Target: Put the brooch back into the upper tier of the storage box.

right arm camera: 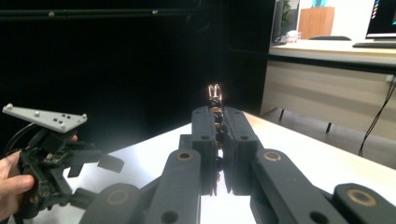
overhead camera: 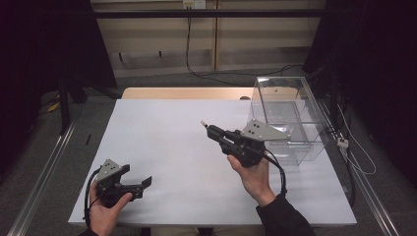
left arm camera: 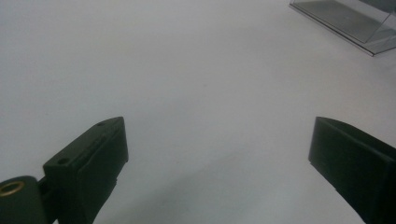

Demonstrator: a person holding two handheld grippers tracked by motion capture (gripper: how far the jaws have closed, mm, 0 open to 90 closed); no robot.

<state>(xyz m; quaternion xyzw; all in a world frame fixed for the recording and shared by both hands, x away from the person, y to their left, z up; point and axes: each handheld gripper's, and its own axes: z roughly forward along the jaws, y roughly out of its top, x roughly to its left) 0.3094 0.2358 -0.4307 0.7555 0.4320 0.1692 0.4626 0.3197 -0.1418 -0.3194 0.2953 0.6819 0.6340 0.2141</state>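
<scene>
Right claw (overhead camera: 205, 126) lifted above the middle of the white bench (overhead camera: 162, 142), pointing toward the far left, jaws clenched on a small slender thing (right arm camera: 215, 95) that pokes out past the tips; seen up close in the right gripper view as a string of dark, beadlike parts with a pale, shiny looped end, seen from above as a tiny pale tip at the claw's point. Cannot tell what exactly the thing is. Right hand (overhead camera: 252, 174) wrapped around the gripper body from below, dark sleeve (overhead camera: 282, 216) coming in over the near edge. Clear plastic box (overhead camera: 287, 115) standing at the far right corner of the bench, just behind that gripper, apart from it. Left claw (overhead camera: 145, 183) low near the near left corner, held in the left hand (overhead camera: 105, 209), jaws released and spread wide, bare bench surface between them, well apart from the right claw.
</scene>
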